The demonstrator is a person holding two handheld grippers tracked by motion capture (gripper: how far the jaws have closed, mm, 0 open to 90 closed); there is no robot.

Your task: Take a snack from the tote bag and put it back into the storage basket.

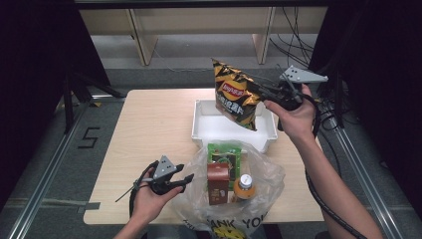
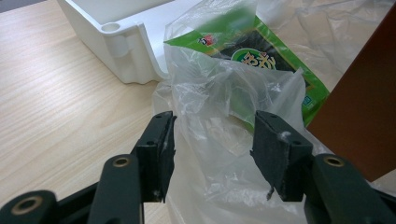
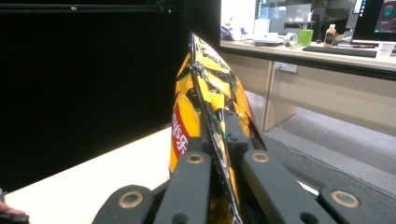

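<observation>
While the left gripper [image 1: 186, 178] rested low at the near left of the pale wooden table [image 1: 149, 124], its jaws stood apart around a bunched fold of the clear crinkled plastic bag [image 1: 259, 174]; in the left gripper view the film [image 2: 219, 121] rose between the pads, and I could not tell whether the pads [image 2: 161, 149] pressed it. To that gripper's outer side the tabletop lay bare out to the left edge, open room for a hand. Just ahead of its jaws, inside the bag, lay a flat green snack packet [image 2: 261, 51], beside it a brown upright carton [image 1: 217, 181] and an orange-capped bottle [image 1: 243, 185]. Beyond the bag, touching its far fold, sat a white rectangular plastic tray [image 1: 201, 124], its rounded corner [image 2: 116, 32] close ahead of the left gripper.

Farther right and higher, the right gripper [image 1: 259, 92] was clamped on the seam of a yellow-and-black crinkled chip bag [image 1: 234, 94], which hung tilted above the tray's right half, its lower corner inside the tray's outline. In the right gripper view the seam [image 3: 210, 107] ran edge-on between the closed jaws. To that gripper's right the table ended close by, with black cables [image 1: 323, 114] and a metal rail [image 1: 368, 174] past the edge.

A grey floor, light wooden desk legs [image 1: 142, 40] and dark curtains ringed the table.
</observation>
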